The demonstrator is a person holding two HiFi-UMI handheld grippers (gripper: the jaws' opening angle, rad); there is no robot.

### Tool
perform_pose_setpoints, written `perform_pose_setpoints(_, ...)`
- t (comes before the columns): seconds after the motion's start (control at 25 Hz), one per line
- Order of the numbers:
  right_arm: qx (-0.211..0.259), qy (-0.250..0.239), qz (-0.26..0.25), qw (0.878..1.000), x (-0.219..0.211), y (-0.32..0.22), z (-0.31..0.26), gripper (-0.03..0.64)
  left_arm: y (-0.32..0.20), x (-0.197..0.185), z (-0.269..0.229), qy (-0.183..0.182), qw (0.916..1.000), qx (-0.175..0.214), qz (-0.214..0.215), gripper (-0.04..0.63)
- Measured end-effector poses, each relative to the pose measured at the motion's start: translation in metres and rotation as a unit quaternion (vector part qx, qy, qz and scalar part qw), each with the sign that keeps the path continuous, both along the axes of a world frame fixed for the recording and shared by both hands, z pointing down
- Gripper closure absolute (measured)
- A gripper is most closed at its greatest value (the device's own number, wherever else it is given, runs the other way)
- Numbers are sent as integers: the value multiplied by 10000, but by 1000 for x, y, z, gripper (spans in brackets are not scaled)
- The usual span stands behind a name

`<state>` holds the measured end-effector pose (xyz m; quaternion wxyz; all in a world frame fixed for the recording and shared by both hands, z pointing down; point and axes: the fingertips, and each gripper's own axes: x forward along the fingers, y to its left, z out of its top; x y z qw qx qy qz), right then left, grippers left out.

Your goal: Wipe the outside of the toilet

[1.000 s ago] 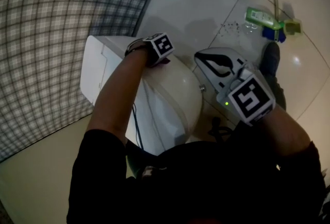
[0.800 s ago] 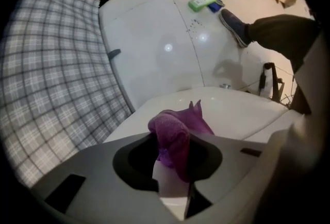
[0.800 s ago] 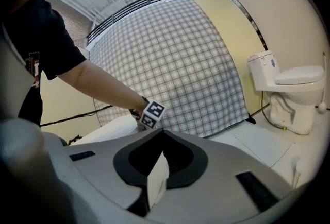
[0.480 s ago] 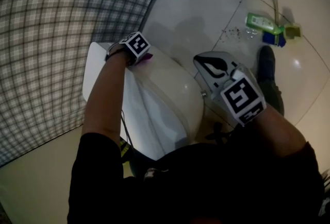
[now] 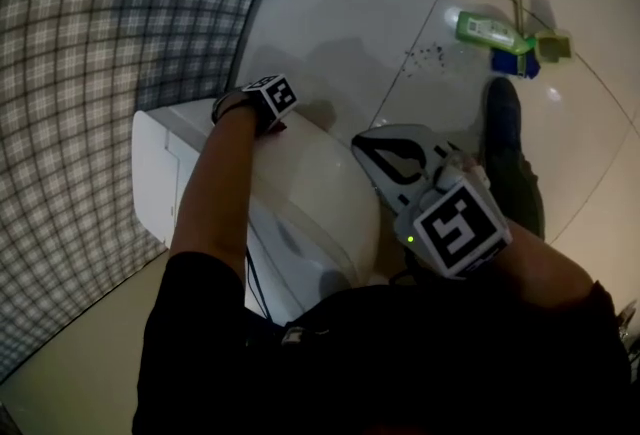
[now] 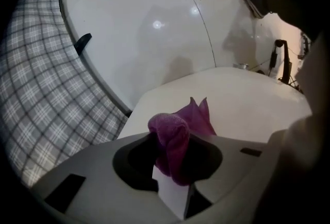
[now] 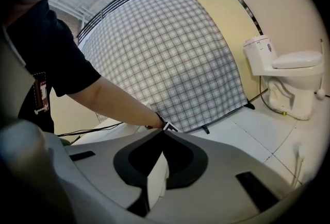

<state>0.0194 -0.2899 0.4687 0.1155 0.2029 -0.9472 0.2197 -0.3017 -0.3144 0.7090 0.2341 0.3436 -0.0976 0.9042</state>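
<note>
Toilet (image 5: 325, 188) under purple cloth (image 6: 200, 117) clamped in left hand-held gripper (image 6: 174, 164); right hand-held gripper (image 7: 164, 135) seemingly closed, empty.

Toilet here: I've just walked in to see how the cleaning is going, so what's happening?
A person holds a claw in each hand. The left claw is shut on a purple cloth and has it down on the top surface of the white toilet. The right claw is shut with nothing in it and hangs beside the toilet, above the tiled floor.
</note>
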Motion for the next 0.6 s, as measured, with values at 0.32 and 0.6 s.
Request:
perform_pose_setpoints(0.32,151,167,-191,9996,-7,15,7,627,-10,72,-45,1376,9822,1268,-172,503)
perform_pose_setpoints(0.6,651,683,-26,9955,-4,41,9,626,61,105,-231,2778,8842,3638,-930,503)
